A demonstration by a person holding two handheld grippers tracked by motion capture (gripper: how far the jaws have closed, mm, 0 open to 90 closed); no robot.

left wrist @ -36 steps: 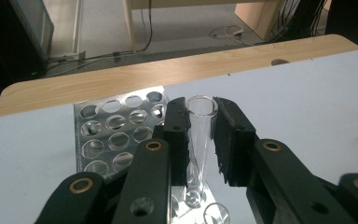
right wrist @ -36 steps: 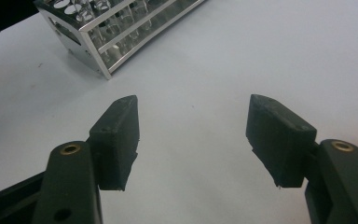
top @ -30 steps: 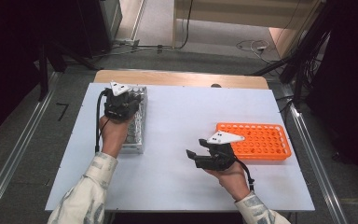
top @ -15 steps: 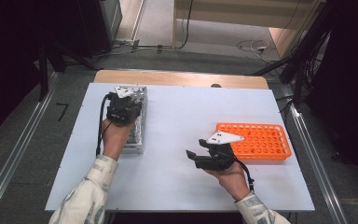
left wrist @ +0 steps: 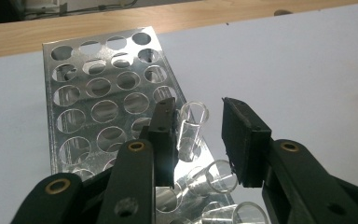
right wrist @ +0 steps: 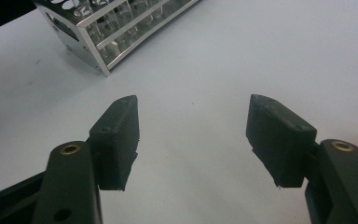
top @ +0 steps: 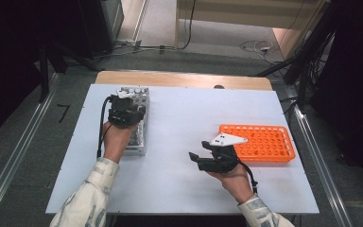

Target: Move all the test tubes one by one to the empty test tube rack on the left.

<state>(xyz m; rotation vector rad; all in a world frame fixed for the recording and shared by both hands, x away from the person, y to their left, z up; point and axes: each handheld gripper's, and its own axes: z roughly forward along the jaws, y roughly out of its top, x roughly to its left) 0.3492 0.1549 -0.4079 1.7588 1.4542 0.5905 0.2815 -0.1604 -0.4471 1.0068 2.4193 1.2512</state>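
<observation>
A: On the left we see our left claw [left wrist: 198,140] over the shiny metal rack [top: 139,120]. Its jaws have just been opening. A clear tube [left wrist: 190,128] stands between them in a hole at the rack's near edge. It leans on one jaw, and the other jaw is off it.

B: So we think we are not holding the tube now?

A: Right. More tubes sit in the holes near it. Many holes farther back look empty.

B: And to the right?

A: Our right claw [right wrist: 193,140] waits low over the white table [top: 179,118], wide open, with nothing in it. The orange rack [top: 264,144] beside it looks empty, so most of the work looks left.
</observation>
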